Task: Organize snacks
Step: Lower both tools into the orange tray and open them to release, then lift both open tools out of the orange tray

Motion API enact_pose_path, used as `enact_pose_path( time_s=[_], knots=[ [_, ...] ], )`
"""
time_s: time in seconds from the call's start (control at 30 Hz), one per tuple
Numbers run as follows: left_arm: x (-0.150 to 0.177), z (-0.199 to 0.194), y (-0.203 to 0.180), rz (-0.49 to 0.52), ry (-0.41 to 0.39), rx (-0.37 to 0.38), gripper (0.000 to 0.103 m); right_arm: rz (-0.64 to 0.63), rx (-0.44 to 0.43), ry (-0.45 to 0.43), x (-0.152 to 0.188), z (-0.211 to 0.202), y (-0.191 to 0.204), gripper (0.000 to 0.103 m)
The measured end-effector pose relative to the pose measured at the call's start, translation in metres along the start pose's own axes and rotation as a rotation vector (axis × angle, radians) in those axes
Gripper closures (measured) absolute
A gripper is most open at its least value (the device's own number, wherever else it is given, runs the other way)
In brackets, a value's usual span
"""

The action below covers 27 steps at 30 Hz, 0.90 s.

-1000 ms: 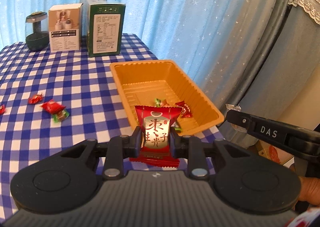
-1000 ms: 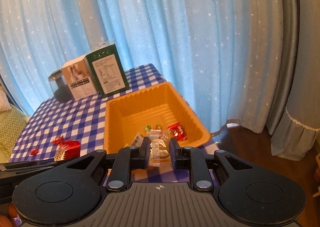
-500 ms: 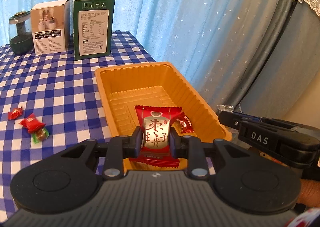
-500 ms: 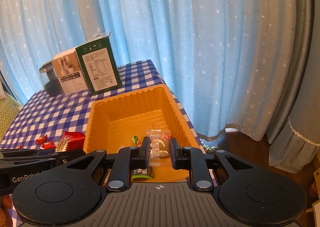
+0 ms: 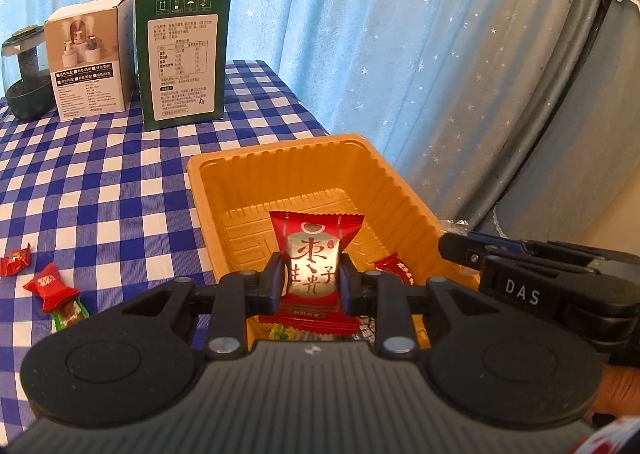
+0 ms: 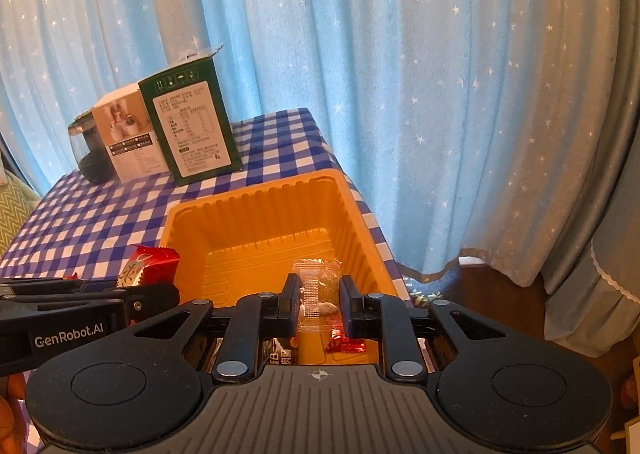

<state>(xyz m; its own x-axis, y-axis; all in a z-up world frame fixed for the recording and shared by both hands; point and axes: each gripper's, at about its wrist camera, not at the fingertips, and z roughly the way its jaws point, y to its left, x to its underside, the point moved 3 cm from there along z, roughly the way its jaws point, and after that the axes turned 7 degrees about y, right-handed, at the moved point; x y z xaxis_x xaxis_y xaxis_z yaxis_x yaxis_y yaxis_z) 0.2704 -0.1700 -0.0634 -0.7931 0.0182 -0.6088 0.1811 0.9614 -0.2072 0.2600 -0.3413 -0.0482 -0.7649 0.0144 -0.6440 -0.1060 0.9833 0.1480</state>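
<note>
Now both grippers are pinching snacks above the orange tray (image 5: 208, 189), the left gripper (image 5: 313, 282) holding a red packet (image 5: 314, 254) and the right gripper (image 6: 319, 298) a clear wrapper (image 6: 316, 290), so each should be opening only inside the walls.

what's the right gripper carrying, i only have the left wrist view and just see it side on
Observer: The right gripper is shut on a clear-wrapped snack, held upright over the orange tray.
Operator: anything in the tray under it
Observer: Yes, a red wrapper and a dark packet with white print lie below the fingers.
Operator: can you see my left one from there
Observer: Yes, the left gripper shows at the tray's left edge, shut on the red packet, its top above the rim.
</note>
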Motion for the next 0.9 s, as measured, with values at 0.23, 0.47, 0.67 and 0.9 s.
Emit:
enact_pose_path(
  time_s=[0.23, 0.47, 0.67, 0.9],
  knots=[
    [-0.008, 0.013, 0.005, 0.002, -0.023, -0.003, 0.060, 0.015, 0.000, 0.009, 0.000, 0.006, -0.003, 0.082],
    [0.002, 0.005, 0.018, -0.023, -0.025, -0.003, 0.060, 0.019, -0.001, 0.009, 0.001, 0.005, -0.002, 0.082],
    [0.012, -0.009, 0.030, -0.060, -0.040, -0.006, 0.060, 0.013, -0.018, 0.003, 0.001, 0.002, 0.005, 0.082],
    [0.022, -0.028, 0.040, -0.073, -0.055, -0.029, 0.060, 0.037, -0.098, -0.024, -0.010, -0.001, 0.011, 0.082]
  ],
)
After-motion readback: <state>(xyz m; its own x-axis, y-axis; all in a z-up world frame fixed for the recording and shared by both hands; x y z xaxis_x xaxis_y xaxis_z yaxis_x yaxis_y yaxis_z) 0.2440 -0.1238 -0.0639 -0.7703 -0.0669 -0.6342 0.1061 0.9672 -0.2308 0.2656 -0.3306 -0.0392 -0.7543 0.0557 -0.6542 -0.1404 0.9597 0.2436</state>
